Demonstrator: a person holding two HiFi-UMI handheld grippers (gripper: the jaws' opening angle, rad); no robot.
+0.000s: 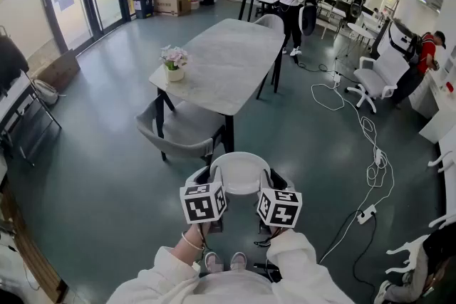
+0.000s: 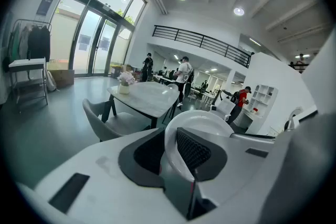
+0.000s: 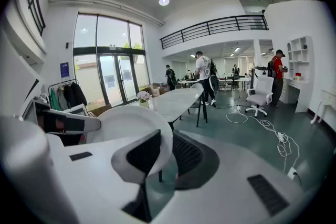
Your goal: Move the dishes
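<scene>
Teal floor [image 1: 107,174] of an open office. A grey table [image 1: 235,60] stands ahead of you, with a chair [image 1: 178,130] at its near left side. The only container on the table is a small pot [image 1: 174,72] near the left edge, holding pale pink flowers [image 1: 174,55].

You carry a white plate [image 1: 241,173] in the air over the floor, just short of the table's near end. Your left hand-held gripper [image 1: 205,178] is clamped on its left rim and your right hand-held gripper [image 1: 273,181] on its right rim, so the plate spans between them.

The left gripper view shows the jaws nearly together, with the plate's rim [image 2: 205,120] pinched between the pads. The right gripper view shows the same grip on the near rim [image 3: 126,123], plus your left hand-held gripper [image 3: 63,122] at the plate's far side.

Only the gripper views catch the balcony railing [image 3: 210,26] up high. Only the head view shows your shoes [image 1: 226,261] below the plate.
</scene>
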